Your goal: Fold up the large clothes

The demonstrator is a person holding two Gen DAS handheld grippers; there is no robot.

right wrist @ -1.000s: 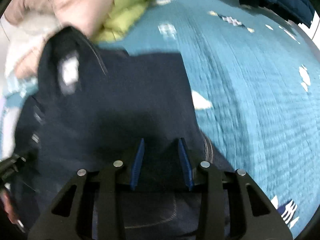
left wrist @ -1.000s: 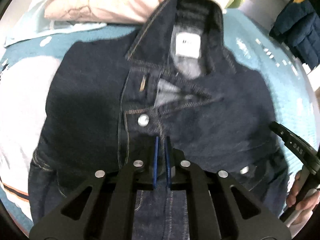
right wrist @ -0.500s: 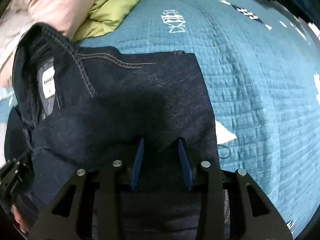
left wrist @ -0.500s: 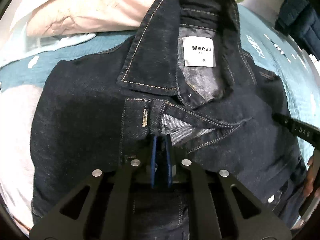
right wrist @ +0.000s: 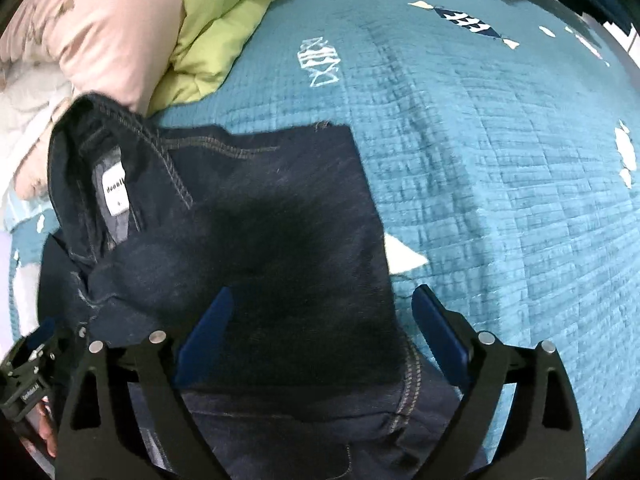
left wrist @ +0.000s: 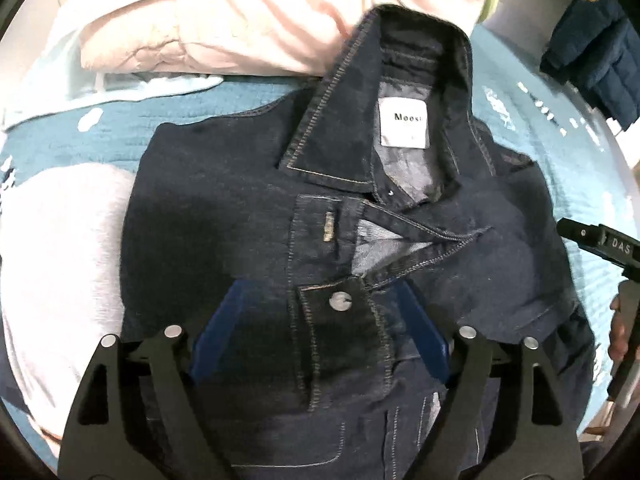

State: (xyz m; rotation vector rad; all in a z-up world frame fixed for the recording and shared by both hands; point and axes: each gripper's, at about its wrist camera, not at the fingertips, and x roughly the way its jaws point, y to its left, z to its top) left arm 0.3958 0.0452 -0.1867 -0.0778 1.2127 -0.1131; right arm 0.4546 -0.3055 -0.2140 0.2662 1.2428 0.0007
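Note:
A dark denim jacket [left wrist: 224,216] lies folded on the teal bedspread [right wrist: 500,168], collar up, white label [left wrist: 403,123] showing. My left gripper [left wrist: 320,320] hovers over the jacket's front placket and silver button [left wrist: 339,301]. Its jaws are opening, and its blue pads [left wrist: 224,320] stand wide apart, off the cloth. My right gripper [right wrist: 322,322] is over the jacket's right folded edge [right wrist: 280,220]. Its jaws are opening too, with denim lying below between the spread pads [right wrist: 438,326], not pinched.
Pink bedding [left wrist: 224,28] and a green quilt [right wrist: 216,40] are piled behind the collar. A pale grey garment [left wrist: 60,280] lies left of the jacket. A navy puffer jacket [left wrist: 592,52] sits at far right. A hand [left wrist: 620,332] holds the other gripper's handle.
Both grippers have let go of the denim and spread their jaws wide. The jacket's folded part now lies flat on the bed, and both grippers have shifted slightly over it.

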